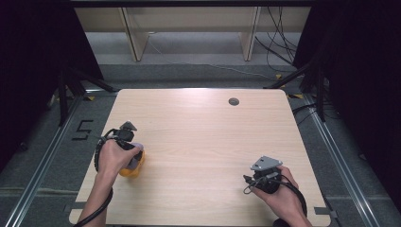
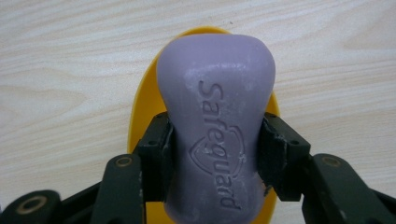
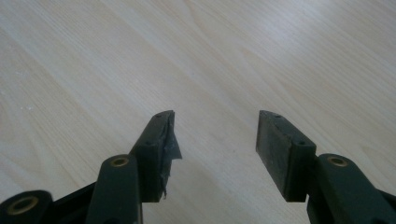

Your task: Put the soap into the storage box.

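Soap (image 2: 215,126), a purple bar stamped with a brand name, is sitting over a yellow dish (image 2: 144,107) at the table's (image 1: 198,142) left side, its long axis running straight away from the left gripper (image 2: 215,154) along the line of the jaws. Those jaws are pressing on the bar's narrowed waist from both flanks, gripping it. Whether the bar is resting in the dish or hanging just above it is hard to tell. Well apart, the right gripper (image 3: 215,140) is hovering near the table's right front with jaws parted and holding nothing, so the left hand (image 1: 112,158) is nearer.

Pale wooden table (image 1: 203,142), small dark round spot (image 1: 233,101), perhaps a grommet, near its far edge.
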